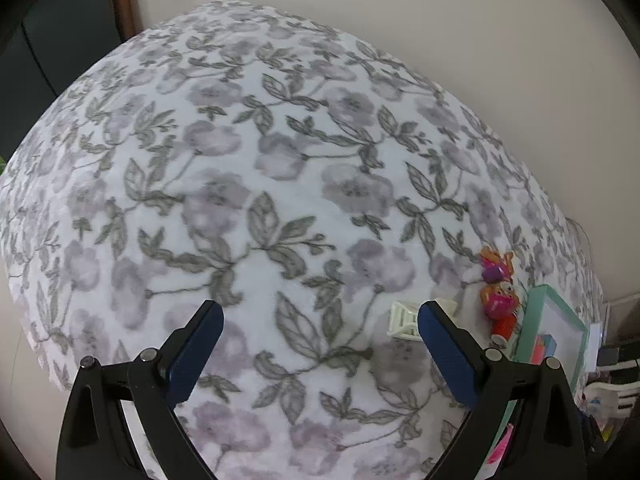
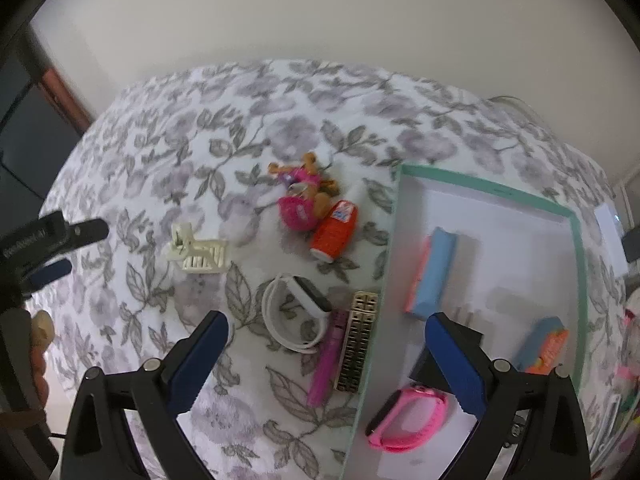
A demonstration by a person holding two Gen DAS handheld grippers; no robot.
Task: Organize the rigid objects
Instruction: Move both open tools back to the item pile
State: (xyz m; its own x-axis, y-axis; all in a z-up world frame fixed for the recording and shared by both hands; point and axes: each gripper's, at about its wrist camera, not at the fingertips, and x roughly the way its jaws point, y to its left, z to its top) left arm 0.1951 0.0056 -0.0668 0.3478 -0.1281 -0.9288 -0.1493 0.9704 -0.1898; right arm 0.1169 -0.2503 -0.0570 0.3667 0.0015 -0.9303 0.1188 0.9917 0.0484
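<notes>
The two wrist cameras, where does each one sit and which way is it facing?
Left wrist: rides on the left tool, looking forward and down across the floral blanket; its own open blue fingers frame the bottom.
Right wrist: rides on the right tool, looking down at the green-rimmed tray and a white watch; its open fingers show, and the left tool enters at left.
Shared: white toy chair, pink plush toy, orange bottle, tray.
</notes>
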